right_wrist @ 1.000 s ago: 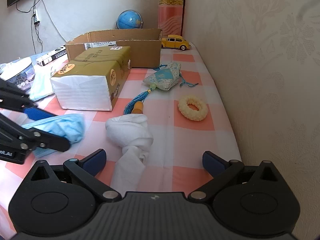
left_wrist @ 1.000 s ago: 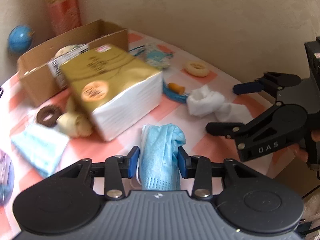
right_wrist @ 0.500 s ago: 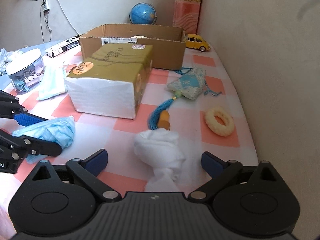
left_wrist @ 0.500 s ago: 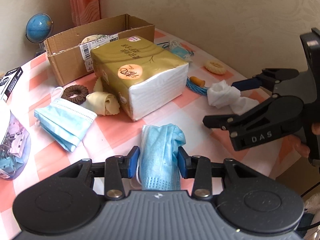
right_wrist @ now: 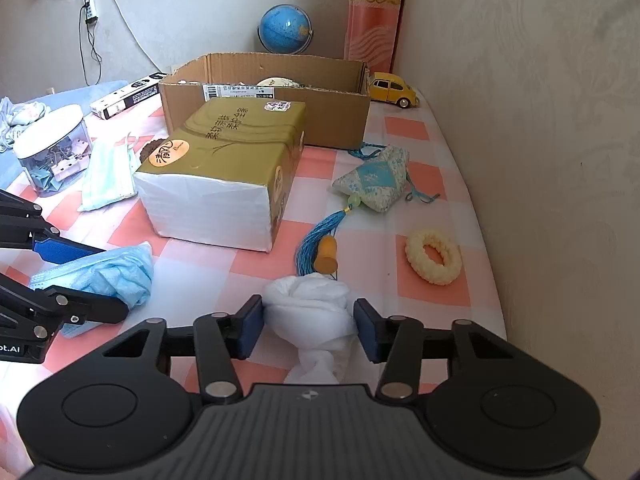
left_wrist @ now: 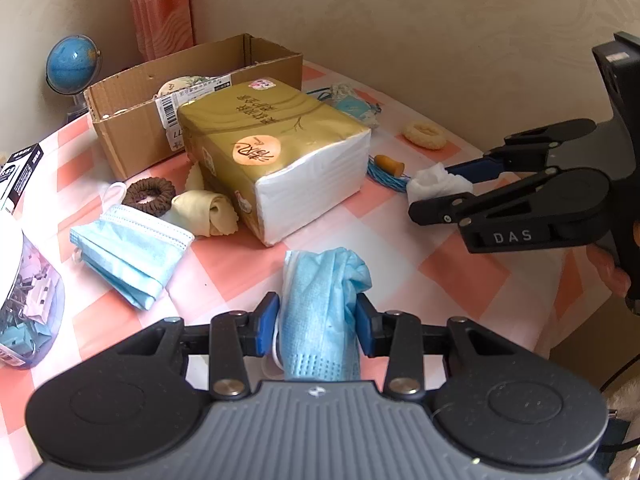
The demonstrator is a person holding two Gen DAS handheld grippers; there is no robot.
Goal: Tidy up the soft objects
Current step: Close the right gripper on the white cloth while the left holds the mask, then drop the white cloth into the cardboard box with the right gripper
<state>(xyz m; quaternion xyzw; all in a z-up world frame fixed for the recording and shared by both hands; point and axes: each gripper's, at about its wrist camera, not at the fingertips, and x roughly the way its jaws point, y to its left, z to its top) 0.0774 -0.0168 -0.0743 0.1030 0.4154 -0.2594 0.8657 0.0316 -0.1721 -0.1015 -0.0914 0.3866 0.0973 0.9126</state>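
The left tool (left_wrist: 318, 326) is clamped on a crumpled blue mask (left_wrist: 320, 308), its blue pads pressed into the mask's two sides, over the checked counter (left_wrist: 460, 280). The right tool (right_wrist: 308, 326) has just been closing, and its pads now sit against both sides of a knotted white cloth (right_wrist: 310, 314) that lies on the counter near the front edge; in the left wrist view the cloth shows between that tool's fingers, well to the right of the mask. Behind the cloth lies a blue tassel (right_wrist: 316, 242) with a wooden bead, tied to a patterned sachet (right_wrist: 374, 180), and a cream scrunchie (right_wrist: 432, 256) sits to the right, near the wall. A gold tissue pack (left_wrist: 276, 156) stands in the middle of the counter, touching an open cardboard box (left_wrist: 132, 136) behind it. Left of the pack are a rolled cream cloth (left_wrist: 210, 214), a brown scrunchie (left_wrist: 150, 196) and a flat second mask (left_wrist: 128, 248). A clear jar (right_wrist: 54, 156) of clips stands at the far left, with a globe (right_wrist: 285, 28) and a yellow toy car (right_wrist: 394, 88) behind the box.
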